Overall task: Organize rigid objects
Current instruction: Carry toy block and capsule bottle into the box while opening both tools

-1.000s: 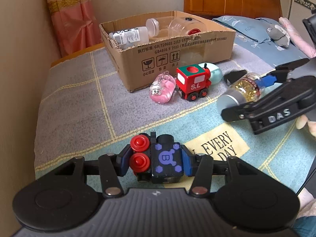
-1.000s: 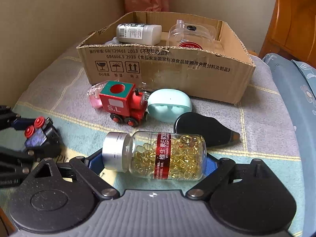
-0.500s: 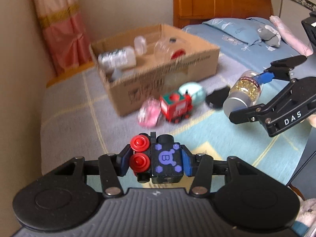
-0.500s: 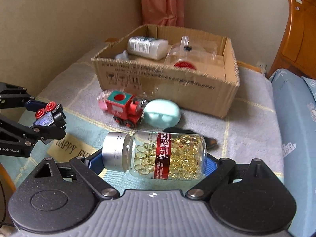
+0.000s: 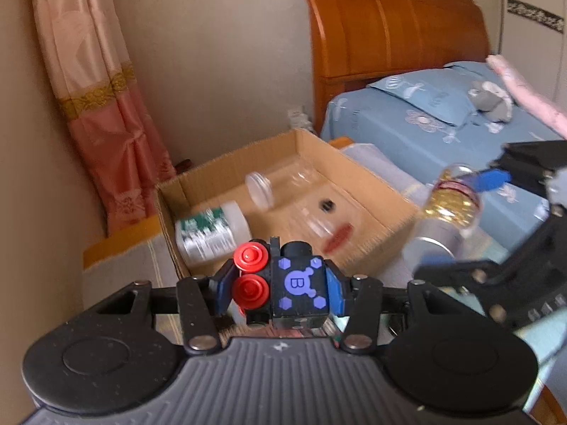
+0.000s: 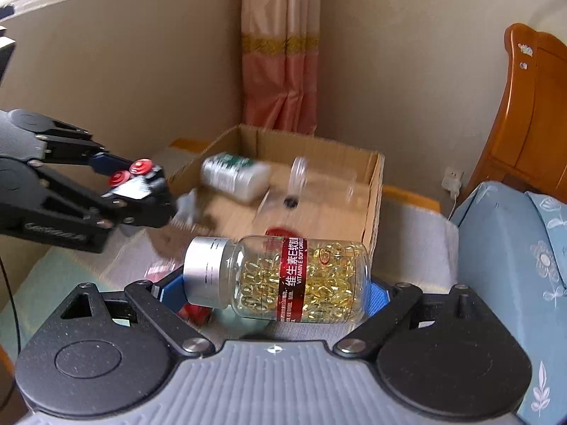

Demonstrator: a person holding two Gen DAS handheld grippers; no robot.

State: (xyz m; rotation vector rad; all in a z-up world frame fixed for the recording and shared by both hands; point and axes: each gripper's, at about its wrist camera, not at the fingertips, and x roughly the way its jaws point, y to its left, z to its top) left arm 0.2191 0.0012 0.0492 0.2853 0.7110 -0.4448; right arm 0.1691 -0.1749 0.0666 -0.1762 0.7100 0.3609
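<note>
My left gripper (image 5: 280,285) is shut on a black toy train (image 5: 283,285) with red wheels and a purple "B" mark, held in the air in front of the open cardboard box (image 5: 375,191). It also shows in the right wrist view (image 6: 140,191) beside the box's left front corner. My right gripper (image 6: 276,283) is shut on a clear vitamin bottle (image 6: 280,278) with yellow capsules and a silver cap, held lying sideways above the box's near edge (image 6: 372,212). The bottle also shows in the left wrist view (image 5: 446,212).
In the box lie a white bottle (image 5: 209,230) with a green label and clear plastic jars (image 5: 280,184). A bed with blue bedding (image 5: 425,124) and a wooden headboard (image 5: 389,28) stands to the right. A pink curtain (image 6: 280,53) hangs behind the box.
Both grippers have risen and moved forward toward the box with their objects. The toys on the blanket have dropped out of sight below the grippers.
</note>
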